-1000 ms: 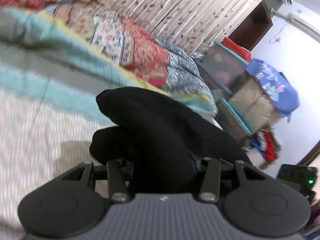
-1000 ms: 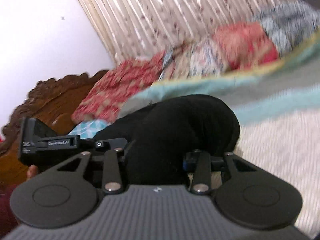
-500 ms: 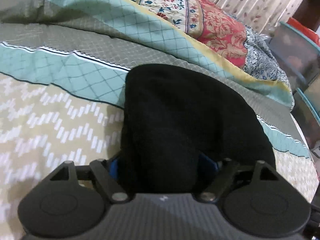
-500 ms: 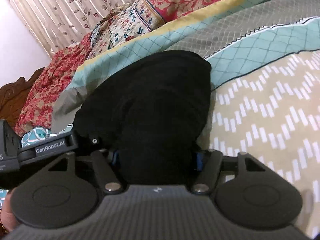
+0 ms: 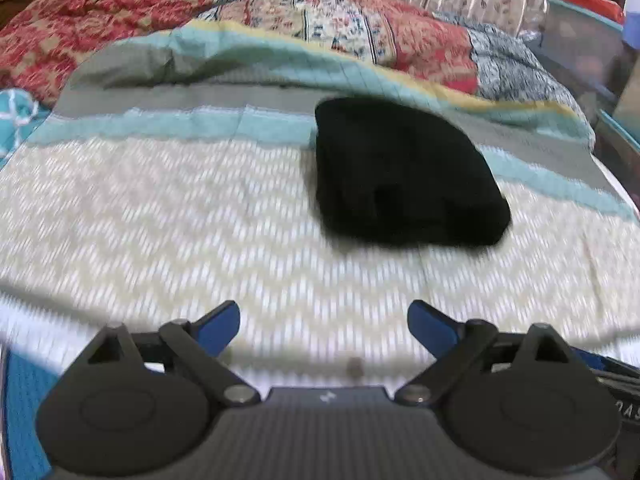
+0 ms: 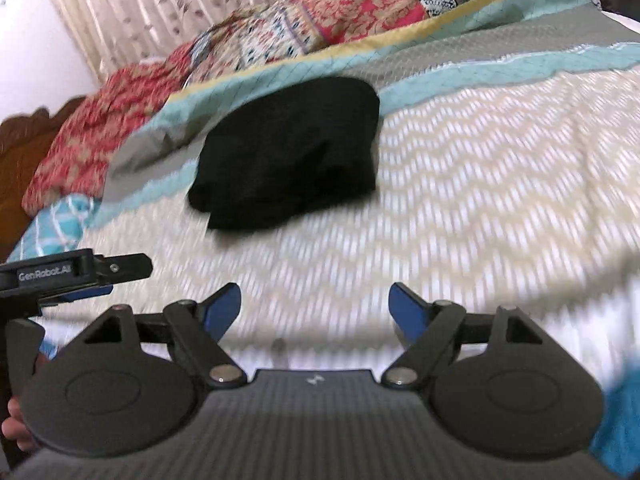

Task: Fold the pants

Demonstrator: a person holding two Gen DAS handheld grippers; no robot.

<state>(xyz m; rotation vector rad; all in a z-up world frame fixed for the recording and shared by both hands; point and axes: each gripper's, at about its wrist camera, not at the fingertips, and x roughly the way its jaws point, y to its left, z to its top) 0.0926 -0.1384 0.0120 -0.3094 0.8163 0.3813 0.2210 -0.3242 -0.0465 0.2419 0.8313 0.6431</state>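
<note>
The black pants point(image 5: 404, 176) lie in a compact folded bundle on the bed's patterned cover, right of centre in the left wrist view. They also show in the right wrist view point(image 6: 292, 156), left of centre. My left gripper point(image 5: 323, 326) is open and empty, well back from the bundle near the bed's front edge. My right gripper point(image 6: 316, 312) is open and empty, also back from the bundle. The left gripper's side shows in the right wrist view point(image 6: 76, 274) at the far left.
The bedcover point(image 5: 160, 220) has a cream zigzag field with teal and grey bands. A rumpled red floral quilt point(image 5: 360, 28) lies along the far side under striped curtains point(image 6: 140, 4). Storage boxes point(image 5: 588, 44) stand at the right. A wooden headboard point(image 6: 20, 148) is at the left.
Both grippers have let go of the pants, opened, and pulled back toward the bed's front edge. The folded bundle now rests alone on the cover.
</note>
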